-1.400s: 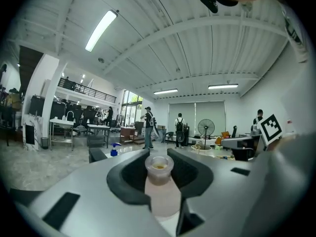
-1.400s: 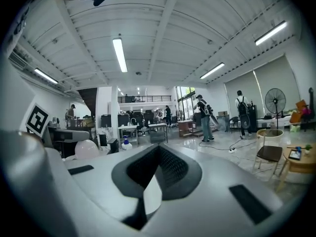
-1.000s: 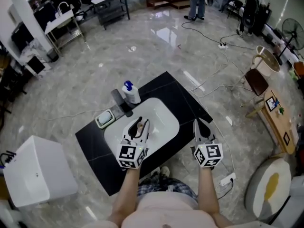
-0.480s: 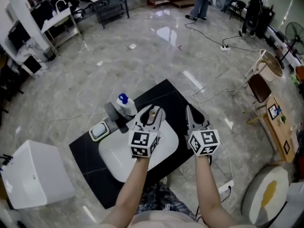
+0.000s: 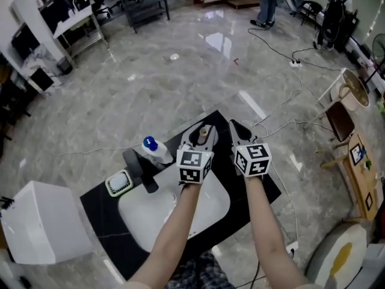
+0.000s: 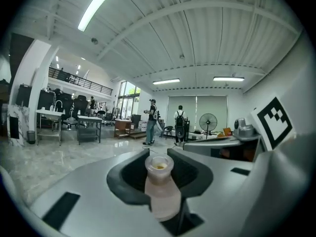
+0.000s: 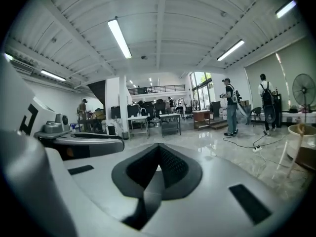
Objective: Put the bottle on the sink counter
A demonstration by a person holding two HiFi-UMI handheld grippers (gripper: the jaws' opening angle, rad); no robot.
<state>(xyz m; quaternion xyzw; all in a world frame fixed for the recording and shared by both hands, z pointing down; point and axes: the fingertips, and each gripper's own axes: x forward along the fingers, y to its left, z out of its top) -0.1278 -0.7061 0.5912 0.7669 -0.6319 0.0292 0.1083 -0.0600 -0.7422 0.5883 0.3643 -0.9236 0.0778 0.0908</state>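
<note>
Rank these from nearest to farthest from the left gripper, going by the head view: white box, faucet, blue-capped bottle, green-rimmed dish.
1. Blue-capped bottle: on the counter, just left of the left gripper.
2. Faucet: at the basin's left side.
3. Green-rimmed dish: at the counter's left end.
4. White box: on the floor, far left.

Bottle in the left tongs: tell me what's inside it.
Down the neck of the bottle a yellowish patch shows; what it is cannot be told. Its cloudy wall and the left tongs clamped on it hide the rest.
</note>
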